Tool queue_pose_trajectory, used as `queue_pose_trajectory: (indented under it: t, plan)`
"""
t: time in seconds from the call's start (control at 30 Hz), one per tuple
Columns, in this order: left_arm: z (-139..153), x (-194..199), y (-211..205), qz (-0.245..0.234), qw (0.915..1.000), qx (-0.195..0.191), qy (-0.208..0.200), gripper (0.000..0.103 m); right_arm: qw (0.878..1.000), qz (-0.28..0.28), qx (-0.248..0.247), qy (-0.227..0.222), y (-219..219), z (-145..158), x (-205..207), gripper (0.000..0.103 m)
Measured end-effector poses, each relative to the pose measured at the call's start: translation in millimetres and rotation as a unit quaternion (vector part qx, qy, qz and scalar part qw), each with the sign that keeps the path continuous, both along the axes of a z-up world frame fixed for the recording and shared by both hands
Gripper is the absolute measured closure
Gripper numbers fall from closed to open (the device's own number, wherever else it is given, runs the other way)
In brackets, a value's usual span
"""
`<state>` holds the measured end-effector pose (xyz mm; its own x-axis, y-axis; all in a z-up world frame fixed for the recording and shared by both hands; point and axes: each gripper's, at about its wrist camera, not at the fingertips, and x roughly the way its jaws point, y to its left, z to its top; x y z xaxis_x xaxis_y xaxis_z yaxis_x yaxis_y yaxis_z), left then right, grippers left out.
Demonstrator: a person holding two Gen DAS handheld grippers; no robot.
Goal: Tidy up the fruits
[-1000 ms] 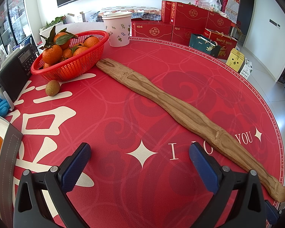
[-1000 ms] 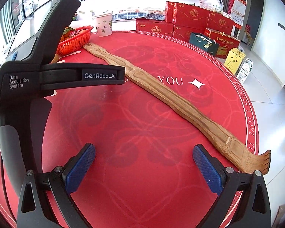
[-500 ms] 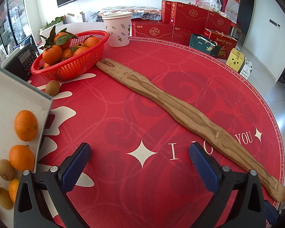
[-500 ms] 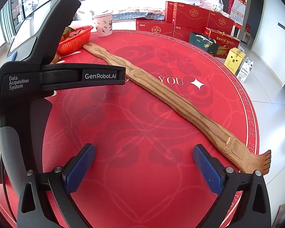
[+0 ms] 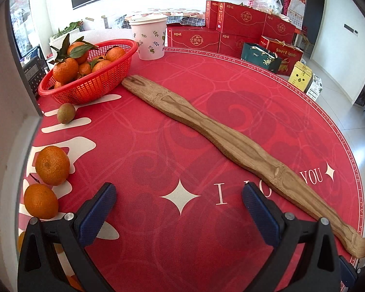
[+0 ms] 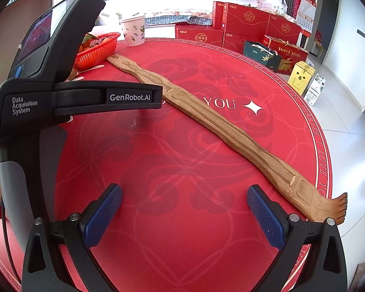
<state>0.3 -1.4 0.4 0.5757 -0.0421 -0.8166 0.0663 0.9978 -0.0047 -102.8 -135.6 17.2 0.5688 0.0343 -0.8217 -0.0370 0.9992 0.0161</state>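
A red mesh basket (image 5: 85,85) heaped with leafy oranges stands at the far left of the red table (image 5: 146,150). In front of it lies a brown kiwi (image 5: 66,113). Two loose oranges (image 5: 52,165) (image 5: 41,204) rest on the cloth just left of my left gripper (image 5: 180,209), which is open and holds nothing. A third orange shows only partly behind its left finger. My right gripper (image 6: 185,214) hovers open over bare cloth. In the right wrist view the basket (image 6: 97,50) sits far back, behind the left tool's black housing (image 6: 60,97).
A long wooden back scratcher (image 5: 231,143) lies diagonally across the table, from the basket to the near right edge. A floral paper cup (image 5: 149,39) stands behind the basket. A pale blurred panel (image 5: 9,121) fills the left border. Red gift boxes (image 5: 243,22) are stacked beyond the table.
A pale box carrying oranges and kiwis swept in at the left of the left wrist view. Two oranges now lie on the cloth there. Neither gripper has moved.
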Motion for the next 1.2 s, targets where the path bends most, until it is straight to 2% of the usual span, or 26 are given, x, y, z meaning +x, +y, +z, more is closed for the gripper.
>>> queue_pose_trajectory:
  t: [1.2]
  plan:
    - [-0.1,0.0,0.2,0.0,1.0,0.0,0.0,0.0,1.0,0.006,0.0,0.004,0.4,1.5,-1.1,0.0]
